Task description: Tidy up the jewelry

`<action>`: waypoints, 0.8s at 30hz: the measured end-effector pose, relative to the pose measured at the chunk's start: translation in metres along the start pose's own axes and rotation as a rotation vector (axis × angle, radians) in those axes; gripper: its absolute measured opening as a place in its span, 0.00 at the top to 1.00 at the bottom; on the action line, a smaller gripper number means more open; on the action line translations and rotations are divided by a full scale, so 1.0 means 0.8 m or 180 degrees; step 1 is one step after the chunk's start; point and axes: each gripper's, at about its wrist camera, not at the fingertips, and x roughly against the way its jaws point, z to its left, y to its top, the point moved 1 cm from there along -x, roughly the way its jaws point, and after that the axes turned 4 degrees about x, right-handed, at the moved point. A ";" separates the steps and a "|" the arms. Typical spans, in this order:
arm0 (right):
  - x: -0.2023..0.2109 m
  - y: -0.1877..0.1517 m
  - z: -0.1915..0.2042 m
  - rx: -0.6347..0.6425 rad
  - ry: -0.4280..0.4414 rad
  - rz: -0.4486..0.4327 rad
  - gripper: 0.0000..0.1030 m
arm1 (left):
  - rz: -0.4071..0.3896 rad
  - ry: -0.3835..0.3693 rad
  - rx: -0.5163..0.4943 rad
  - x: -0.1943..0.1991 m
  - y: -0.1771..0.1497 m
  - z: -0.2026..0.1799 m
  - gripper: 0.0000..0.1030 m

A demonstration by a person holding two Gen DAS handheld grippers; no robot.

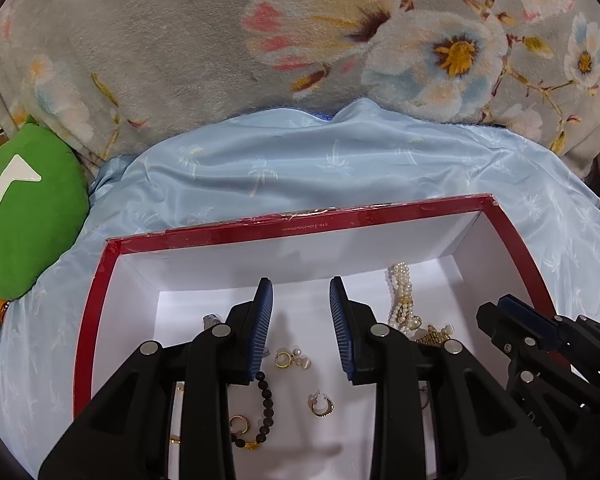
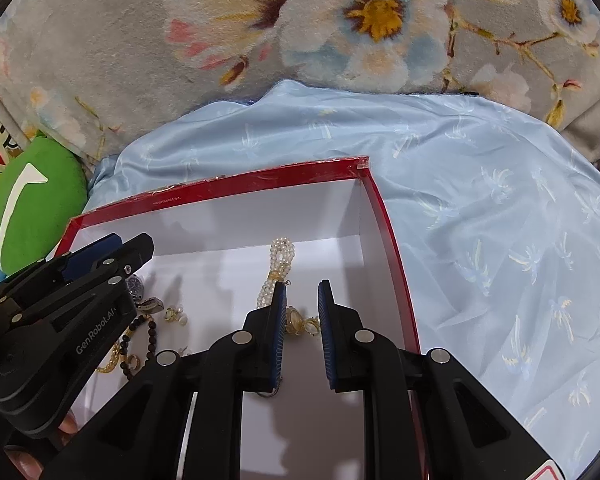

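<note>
A red-rimmed box (image 1: 300,228) with a white inside lies on the bed, also seen as the box (image 2: 220,184) in the right wrist view. Inside are a pearl necklace (image 1: 400,284), a black bead bracelet (image 1: 267,400), pearl earrings (image 1: 288,359), a gold hoop (image 1: 322,404) and a gold watch (image 1: 432,336). My left gripper (image 1: 301,284) hangs open over the earrings with nothing between its pads. My right gripper (image 2: 302,284) stands narrowly open above the gold watch (image 2: 296,322), below the pearl necklace (image 2: 282,252), holding nothing. Each gripper shows in the other's view: right gripper (image 1: 500,308), left gripper (image 2: 134,242).
The box rests on a pale blue satin cloth (image 1: 300,168) over a grey floral blanket (image 1: 180,40). A green cushion (image 1: 24,216) sits left of the box. A dark-faced watch (image 2: 134,284) lies by the left gripper. A person's fingertip (image 2: 66,426) shows at the lower left.
</note>
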 end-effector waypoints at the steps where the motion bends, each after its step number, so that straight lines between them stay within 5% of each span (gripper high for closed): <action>1: 0.000 -0.001 0.000 -0.0003 -0.0008 0.0003 0.84 | -0.0004 0.0002 0.0007 0.001 -0.001 0.001 0.72; 4: 0.005 -0.003 0.000 -0.0012 -0.0014 -0.0030 0.80 | -0.0044 -0.0025 0.0055 0.007 -0.004 0.004 0.65; 6: 0.020 -0.008 0.003 0.0036 -0.0060 -0.0159 0.57 | -0.0115 -0.0028 0.0089 0.019 -0.008 0.009 0.47; 9: 0.047 -0.022 0.018 0.0270 -0.0292 -0.0368 0.38 | -0.0340 -0.0057 0.0110 0.056 -0.013 0.019 0.40; 16: 0.085 -0.065 0.038 0.0369 -0.0157 -0.0387 0.37 | -0.0447 -0.0102 0.0008 0.120 -0.049 0.034 0.37; 24: 0.074 -0.105 0.031 0.0258 -0.0238 -0.0127 0.37 | -0.0392 0.0268 0.0042 0.128 -0.104 0.078 0.17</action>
